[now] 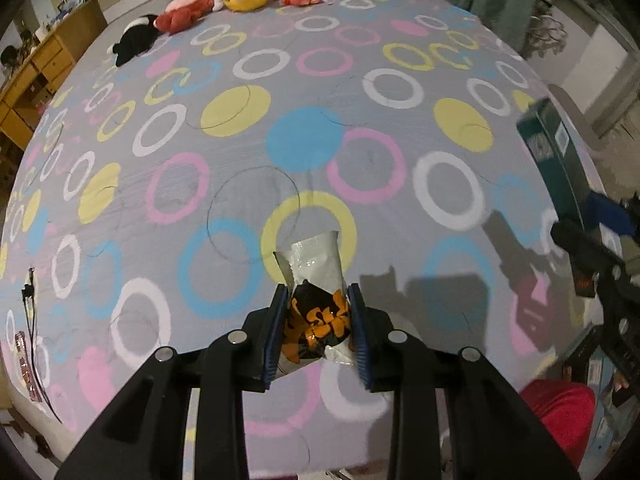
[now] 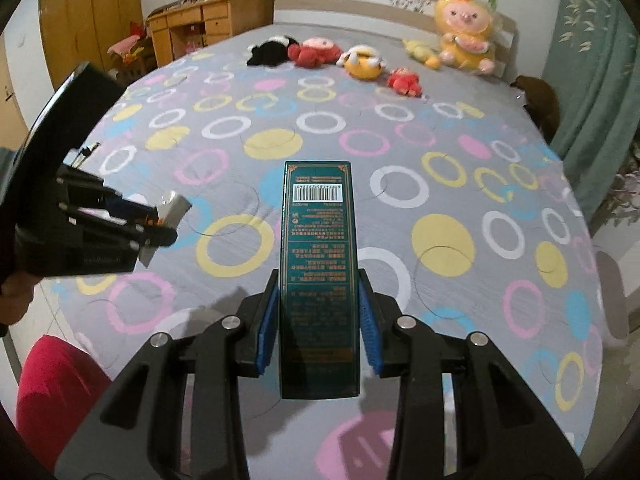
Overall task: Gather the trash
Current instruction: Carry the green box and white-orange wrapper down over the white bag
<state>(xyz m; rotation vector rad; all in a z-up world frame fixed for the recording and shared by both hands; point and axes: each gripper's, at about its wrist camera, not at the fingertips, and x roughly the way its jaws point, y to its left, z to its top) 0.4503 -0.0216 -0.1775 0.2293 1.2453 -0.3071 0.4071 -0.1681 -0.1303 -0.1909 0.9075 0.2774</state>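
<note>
Blue-padded left gripper [image 1: 318, 320] pinches crumpled black-and-orange foil wrapper [image 1: 316, 312] above circle-patterned grey bedsheet [image 1: 360, 60] | right gripper [image 2: 318, 320] clamps tall green cardboard box [image 2: 318, 264] | risk: slick foil could slip free.

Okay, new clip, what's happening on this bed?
A person with a handheld gripper in each hand is picking trash off a bed covered with a ring-patterned sheet. The left gripper is clamped on a crumpled silver, black and orange wrapper; the right gripper grips a long dark green box. Both items are held above the sheet. Plush toys lie near the headboard.
</note>
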